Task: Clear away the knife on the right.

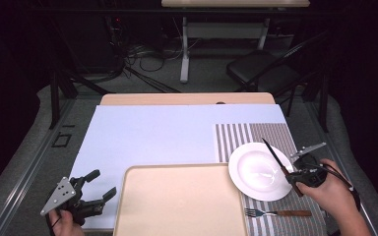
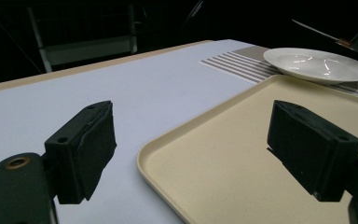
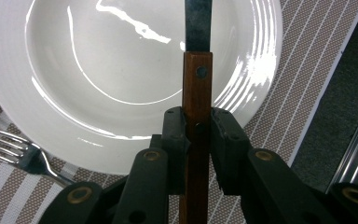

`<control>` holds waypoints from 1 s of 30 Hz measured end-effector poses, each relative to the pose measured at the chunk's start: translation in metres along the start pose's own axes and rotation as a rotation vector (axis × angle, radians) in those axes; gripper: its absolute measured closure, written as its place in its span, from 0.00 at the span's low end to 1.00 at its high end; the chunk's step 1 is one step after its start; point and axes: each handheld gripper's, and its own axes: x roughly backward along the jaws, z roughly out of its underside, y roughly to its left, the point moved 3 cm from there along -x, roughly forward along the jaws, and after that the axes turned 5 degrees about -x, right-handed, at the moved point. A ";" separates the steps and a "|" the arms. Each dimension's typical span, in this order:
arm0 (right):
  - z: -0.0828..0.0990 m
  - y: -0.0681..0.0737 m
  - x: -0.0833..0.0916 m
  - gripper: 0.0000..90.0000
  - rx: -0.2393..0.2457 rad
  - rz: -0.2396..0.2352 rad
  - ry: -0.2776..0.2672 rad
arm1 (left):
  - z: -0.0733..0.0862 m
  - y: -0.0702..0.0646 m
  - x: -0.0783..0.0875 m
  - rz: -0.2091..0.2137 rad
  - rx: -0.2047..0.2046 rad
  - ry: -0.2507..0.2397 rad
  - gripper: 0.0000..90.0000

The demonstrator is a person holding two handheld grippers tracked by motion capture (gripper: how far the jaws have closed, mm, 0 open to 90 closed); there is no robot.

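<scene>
1. Table under a pale sheet, with a beige tray at the near middle and a striped placemat on the person's right; white plate sitting on that mat, touching or just overlapping the tray's right edge.

2. Plate again in the right gripper view, directly beneath and ahead of the held knife (blade crossing above its bowl, not resting on it as far as can be told).

3. Right gripper pinching a wooden-handled knife by the handle, pads pressed on both flat sides; long axis running from the jaws up and away over the plate's right half, tip pointing toward the far left.

4. Left gripper well apart at the tray's left edge, jaws spread wide and holding nothing (pads either side of the tray corner).

5. Fork lying flat on the mat just near of the plate, tines toward the tray; likely next: laying the knife down on the mat beside the plate, a job for the right hand, plainly the nearer one.
</scene>
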 end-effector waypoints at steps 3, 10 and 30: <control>0.006 0.006 0.002 0.85 0.014 0.006 0.011 | 0.000 0.000 0.000 -0.003 0.001 0.001 0.17; 0.016 0.021 0.003 0.85 0.016 0.003 0.007 | 0.000 0.000 0.000 -0.003 -0.001 0.000 0.17; 0.030 0.050 0.010 0.85 0.001 -0.001 0.020 | -0.001 0.000 0.001 -0.004 -0.008 -0.002 0.17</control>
